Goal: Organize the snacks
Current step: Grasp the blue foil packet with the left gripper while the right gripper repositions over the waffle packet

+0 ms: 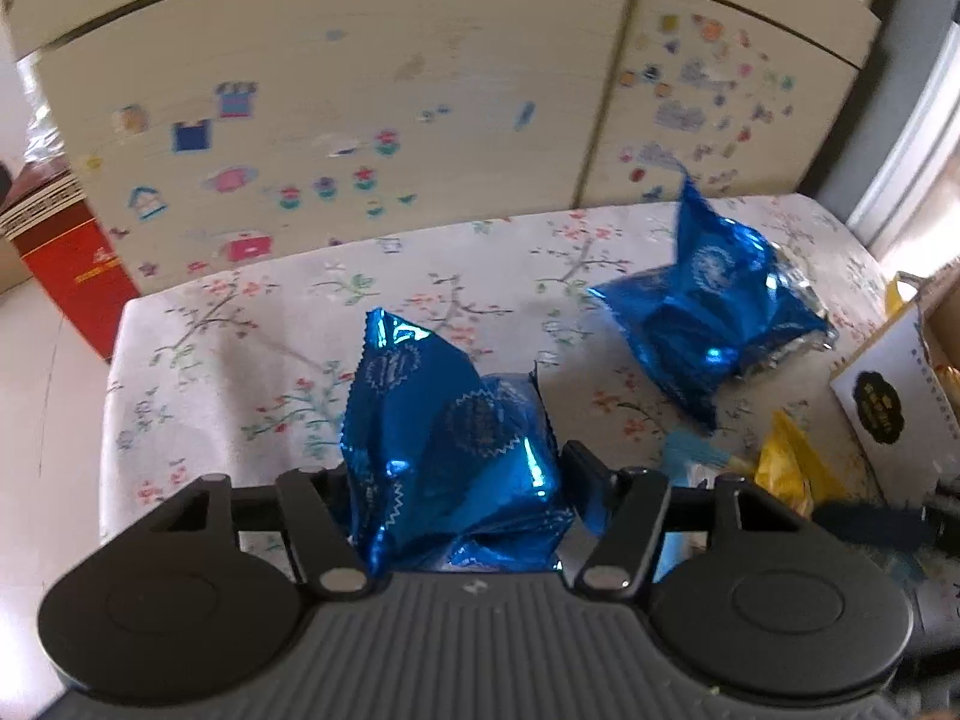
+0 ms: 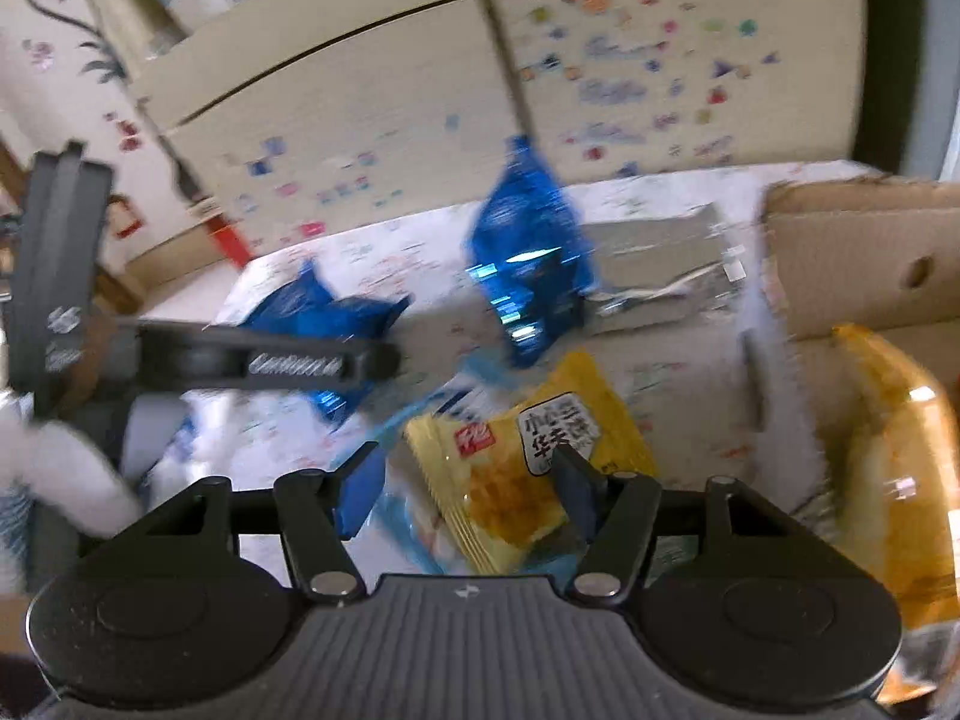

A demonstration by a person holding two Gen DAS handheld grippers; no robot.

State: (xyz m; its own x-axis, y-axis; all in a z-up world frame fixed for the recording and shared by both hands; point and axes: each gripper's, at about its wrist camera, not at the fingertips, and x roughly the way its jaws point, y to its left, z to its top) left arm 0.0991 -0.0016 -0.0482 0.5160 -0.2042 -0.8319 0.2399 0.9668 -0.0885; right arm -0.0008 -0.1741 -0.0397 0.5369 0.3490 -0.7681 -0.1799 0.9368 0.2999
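Floral tablecloth (image 1: 252, 360) covers the work surface; behind it stands a cream cabinet (image 1: 360, 90) dotted with coloured stickers.

Left wrist view, left to right:
- Red box (image 1: 78, 276) on the floor at 9 o'clock, seen only in this view.
- Left gripper (image 1: 456, 480) at 6 o'clock, its fingers clenched on a blue foil packet (image 1: 444, 438) that stands crumpled between the pads.
- Second blue foil packet (image 1: 714, 300) at 2 o'clock, lying on the cloth well apart from the first.
- Yellow packet (image 1: 786, 468) at 4 o'clock, only partly seen.
- White card with a black label (image 1: 888, 402) at 3 o'clock, seen only in this view.

Right wrist view, blurred, left to right:
- The left gripper (image 2: 384, 360) crosses from 9 o'clock, its packet (image 2: 312, 312) in its grasp.
- The second blue packet (image 2: 528, 264) at 12 o'clock.
- Right gripper (image 2: 462, 480) at 6 o'clock, fingers parted, with the yellow packet (image 2: 516, 468) lying between them on a light blue wrapper (image 2: 414, 516); whether the pads press on it cannot be told.
- Flattened silver bag (image 2: 666, 276) at 1 o'clock, seen only here.
- Cardboard box (image 2: 864, 252) at 2 o'clock.
- Clear bag of orange snacks (image 2: 900, 468) at 3 o'clock, just beside the box.
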